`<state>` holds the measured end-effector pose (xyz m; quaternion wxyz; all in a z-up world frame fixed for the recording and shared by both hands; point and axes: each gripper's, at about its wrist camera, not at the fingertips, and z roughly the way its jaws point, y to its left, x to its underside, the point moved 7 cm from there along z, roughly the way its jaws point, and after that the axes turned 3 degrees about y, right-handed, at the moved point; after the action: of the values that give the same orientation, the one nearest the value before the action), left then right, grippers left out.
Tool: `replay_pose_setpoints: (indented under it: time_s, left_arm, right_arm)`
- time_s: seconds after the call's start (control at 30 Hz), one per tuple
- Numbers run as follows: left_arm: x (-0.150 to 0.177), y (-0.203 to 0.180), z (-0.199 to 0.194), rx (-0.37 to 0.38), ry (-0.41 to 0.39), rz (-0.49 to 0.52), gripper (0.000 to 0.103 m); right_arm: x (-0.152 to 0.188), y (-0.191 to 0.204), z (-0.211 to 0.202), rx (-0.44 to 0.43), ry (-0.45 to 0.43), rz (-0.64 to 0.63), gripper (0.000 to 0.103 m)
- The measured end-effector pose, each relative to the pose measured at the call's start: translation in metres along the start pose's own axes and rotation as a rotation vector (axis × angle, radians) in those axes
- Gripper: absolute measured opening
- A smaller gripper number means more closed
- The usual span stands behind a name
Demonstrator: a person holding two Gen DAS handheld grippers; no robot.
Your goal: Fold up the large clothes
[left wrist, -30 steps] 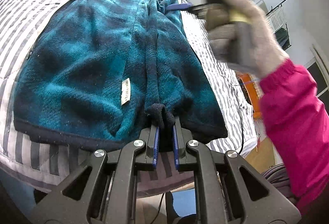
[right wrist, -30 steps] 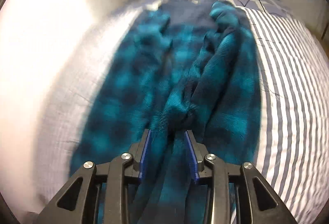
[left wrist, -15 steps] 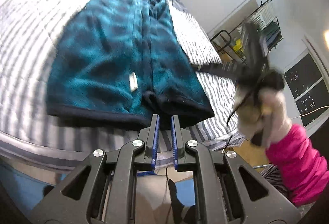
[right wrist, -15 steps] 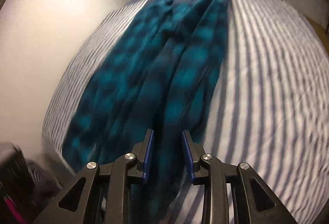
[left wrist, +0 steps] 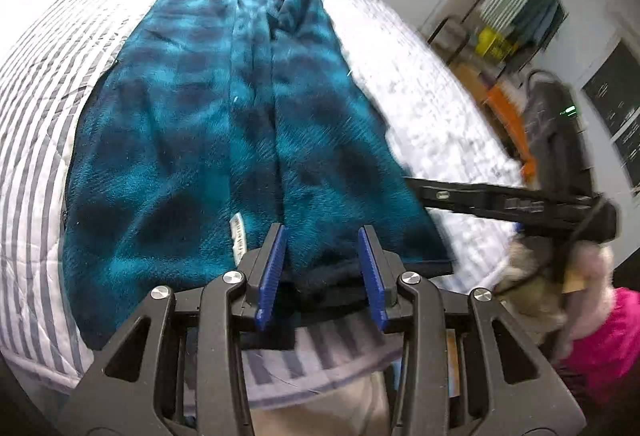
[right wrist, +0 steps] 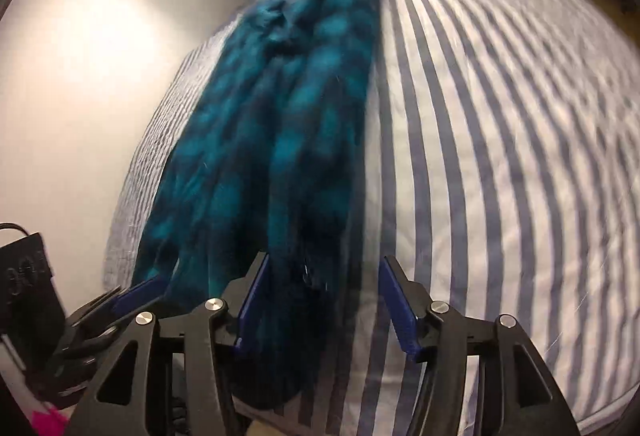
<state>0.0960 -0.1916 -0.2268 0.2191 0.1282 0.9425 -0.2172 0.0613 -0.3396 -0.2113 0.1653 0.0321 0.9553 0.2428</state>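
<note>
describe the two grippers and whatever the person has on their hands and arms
Both the left gripper and the right gripper have black plastic frames with triangular cut-outs, silver round screws and blue ribbed pads. A black cable runs from the right one. The right hand wears a light knitted glove and a bright pink sleeve.

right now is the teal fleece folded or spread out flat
Partly folded: the teal fleece lies lengthwise on the striped bed, both sides turned inward and meeting along a middle seam.
</note>
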Motion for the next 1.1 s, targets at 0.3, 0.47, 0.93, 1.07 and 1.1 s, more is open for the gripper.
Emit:
replay_pose_setpoints:
  time_s: [0.3, 0.47, 0.93, 1.07, 1.1]
  left_arm:
    - [0.0, 0.014, -0.011, 0.146, -0.014, -0.147, 0.004]
    - [0.007, 0.016, -0.02, 0.181, -0.047, -0.191, 0.003]
    - [0.0, 0.01, -0.067, 0.103, -0.064, -0.018, 0.004]
    - [-0.029, 0.024, -0.101, 0.046, -0.121, 0.02, 0.004]
    - [-0.038, 0.033, -0.107, 0.026, -0.135, 0.024, 0.004]
  right_arm:
    - [0.015, 0.01, 0.029, -0.2, 0.069, 0.038, 0.01]
    - [0.013, 0.03, -0.012, -0.048, 0.007, -0.111, 0.008]
    - [-0.019, 0.053, -0.041, 0.191, -0.187, -0.257, 0.034]
    - [-0.061, 0.058, -0.021, 0.206, -0.211, -0.27, 0.026]
    - [-0.074, 0.056, -0.01, 0.222, -0.207, -0.257, 0.023]
